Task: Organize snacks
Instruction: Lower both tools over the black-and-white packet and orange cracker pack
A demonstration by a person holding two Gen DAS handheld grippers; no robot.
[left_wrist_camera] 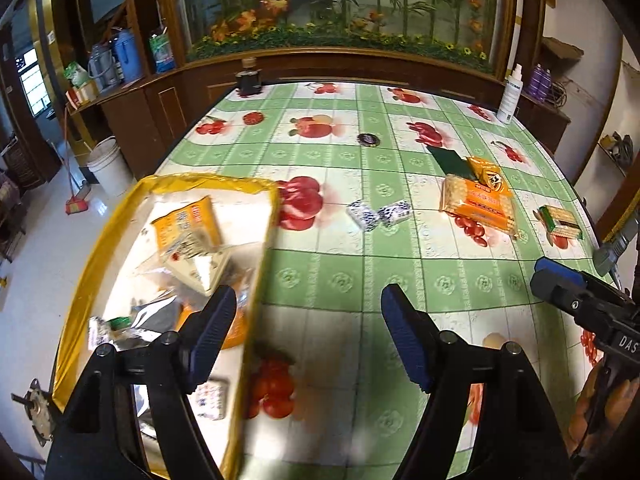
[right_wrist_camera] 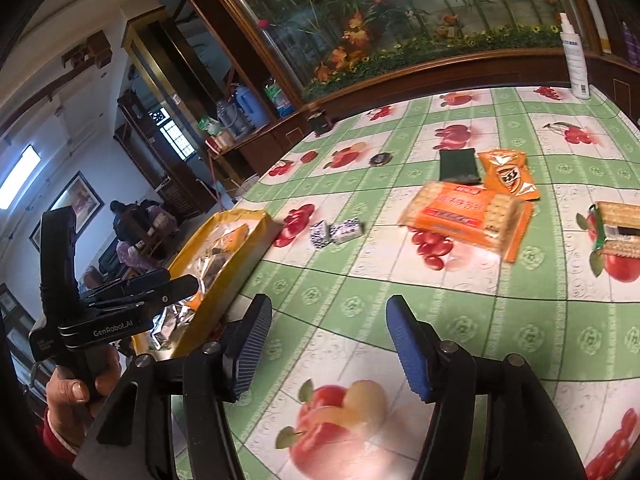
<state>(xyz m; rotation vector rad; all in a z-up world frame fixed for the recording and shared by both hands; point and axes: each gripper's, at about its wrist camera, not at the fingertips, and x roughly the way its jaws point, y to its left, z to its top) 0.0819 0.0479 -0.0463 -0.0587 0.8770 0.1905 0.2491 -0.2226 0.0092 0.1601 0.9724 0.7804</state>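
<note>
A yellow-rimmed tray (left_wrist_camera: pixel 96 240) at the table's left edge holds several snack packets; the right wrist view shows the same tray (right_wrist_camera: pixel 240 248). My left gripper (left_wrist_camera: pixel 308 336) is open and empty, its left finger over the tray's right wall. My right gripper (right_wrist_camera: pixel 328 344) is open and empty above bare tablecloth. Loose on the cloth lie two small blue-and-white packets (left_wrist_camera: pixel 378 214) (right_wrist_camera: pixel 336 232), a large orange cracker pack (left_wrist_camera: pixel 478 204) (right_wrist_camera: pixel 466 216), a small orange pouch (left_wrist_camera: pixel 486 176) (right_wrist_camera: pixel 506 174), a dark green packet (left_wrist_camera: pixel 448 158) (right_wrist_camera: pixel 458 166) and a green-wrapped cracker pack (left_wrist_camera: pixel 560 222) (right_wrist_camera: pixel 620 230).
A white spray bottle (left_wrist_camera: pixel 510 94) (right_wrist_camera: pixel 574 56) stands at the table's far right, a dark jar (left_wrist_camera: pixel 248 78) at the far left corner, a small round dark lid (left_wrist_camera: pixel 368 139) mid-table. A wooden cabinet backs the table. A white bucket (left_wrist_camera: pixel 108 164) and a broom stand on the floor to the left.
</note>
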